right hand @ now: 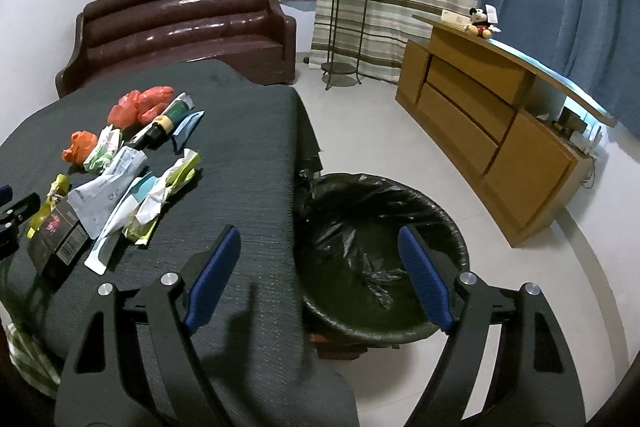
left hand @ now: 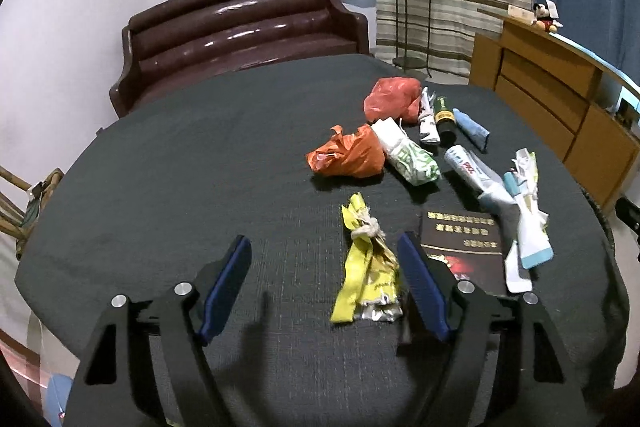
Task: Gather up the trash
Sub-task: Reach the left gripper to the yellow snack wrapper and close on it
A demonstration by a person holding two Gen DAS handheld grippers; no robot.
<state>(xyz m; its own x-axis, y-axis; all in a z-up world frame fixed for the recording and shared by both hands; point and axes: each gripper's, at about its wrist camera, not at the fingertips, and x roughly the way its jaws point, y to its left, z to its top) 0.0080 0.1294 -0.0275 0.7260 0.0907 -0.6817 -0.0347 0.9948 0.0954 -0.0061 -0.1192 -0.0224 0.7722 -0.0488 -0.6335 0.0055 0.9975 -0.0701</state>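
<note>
Dark-clothed desk (left hand: 200, 155) before a brown sofa (left hand: 240, 27); one wooden cabinet (right hand: 480, 115) at right. Two orange bags (left hand: 348, 155), one yellow wrapper (left hand: 368, 267) lower centre between the released left claw (left hand: 326, 267). Right claw (right hand: 320, 267) released above one black-lined bin (right hand: 384, 251).
</note>
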